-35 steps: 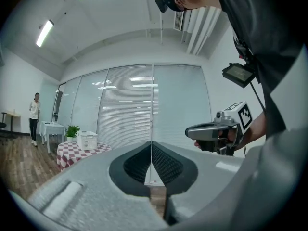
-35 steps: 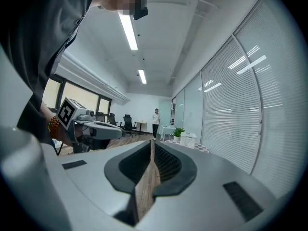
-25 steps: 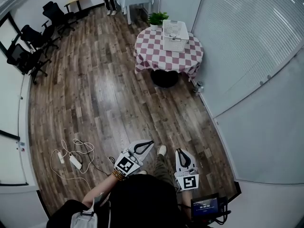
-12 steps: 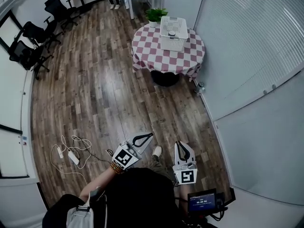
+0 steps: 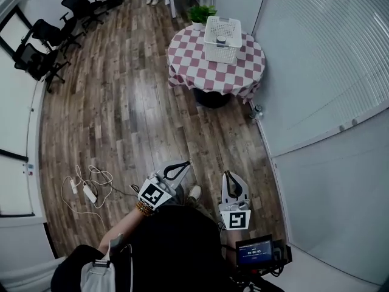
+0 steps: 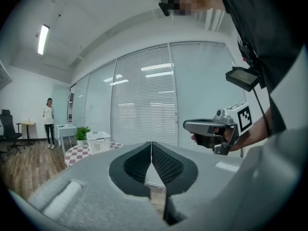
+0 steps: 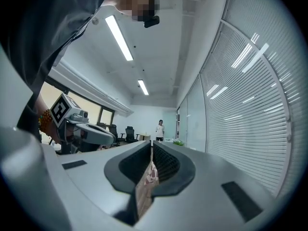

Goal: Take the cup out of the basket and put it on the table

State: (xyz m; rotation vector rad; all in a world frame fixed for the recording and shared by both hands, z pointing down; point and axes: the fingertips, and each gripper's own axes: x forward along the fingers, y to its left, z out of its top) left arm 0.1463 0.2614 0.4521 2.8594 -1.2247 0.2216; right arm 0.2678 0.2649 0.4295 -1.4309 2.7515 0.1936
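Room: dark wood plank floor [image 5: 121,102], wide and bare between the person and the far end. Slatted glass wall [image 5: 316,59] down the right side. Black office chairs [image 5: 45,35] against the left wall. White cables and power strip [image 5: 88,187] on the floor to the left of the person. A second person [image 6: 48,119] stands at the far end.

Round surface draped in a red-and-white checked cloth [image 5: 194,66]: well apart from both tools, its right edge close beside the glass wall, open floor on its left and near sides. Green potted plant [image 5: 202,12] at its far edge.

White lattice plastic basket [image 5: 234,50]: on the far right part of the surface, with bare cloth in front of it and to its left.

Small grey cup [image 5: 221,41]: inside the basket. It shows only as a small round shape from above, too small to tell its long axis or which way it faces.

Left tool [image 5: 185,163]: held over the floor, pointing toward the surface, jaws closed together with nothing between them.

Right tool [image 5: 230,175]: beside the left tool, pointing the same way, jaws closed and empty.
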